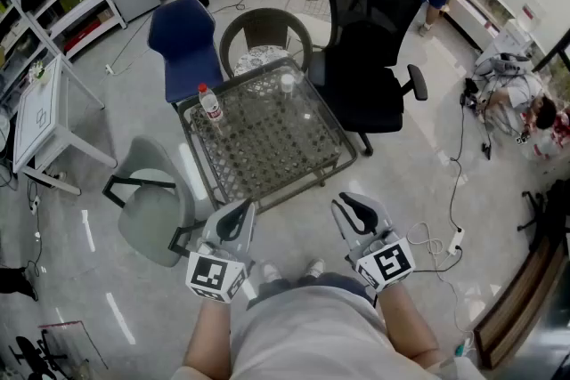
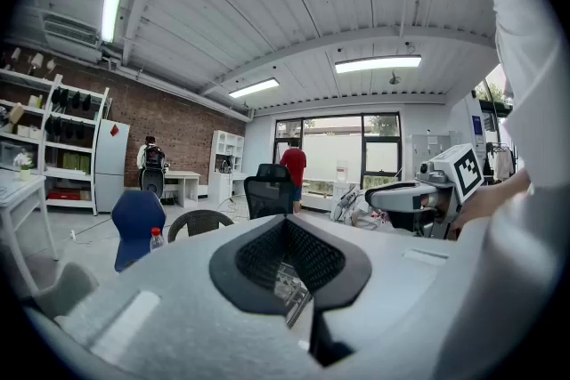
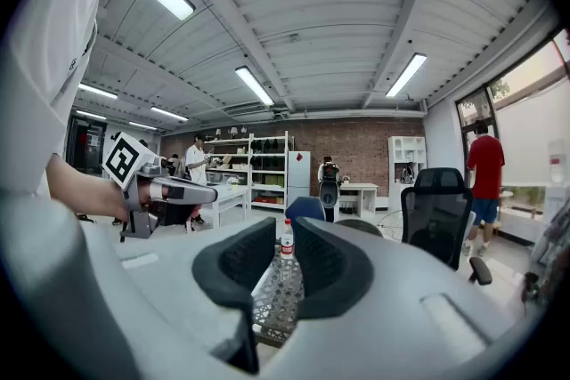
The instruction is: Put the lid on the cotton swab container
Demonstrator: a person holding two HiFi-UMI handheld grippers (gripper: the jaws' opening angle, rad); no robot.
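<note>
left gripper [image 1: 233, 221]: clenched, empty | right gripper [image 1: 357, 214]: jaws slightly parted, empty | both held short of table [image 1: 344, 157], likely pre-approach

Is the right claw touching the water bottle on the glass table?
Apart. The head view shows the right claw near the person's waist, with bare floor between it and the glass table, where the water bottle stands at the far side.

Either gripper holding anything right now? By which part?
Nothing is held: the grey left gripper is shut and empty, and the grey right gripper has its jaws slightly apart, empty.
</note>
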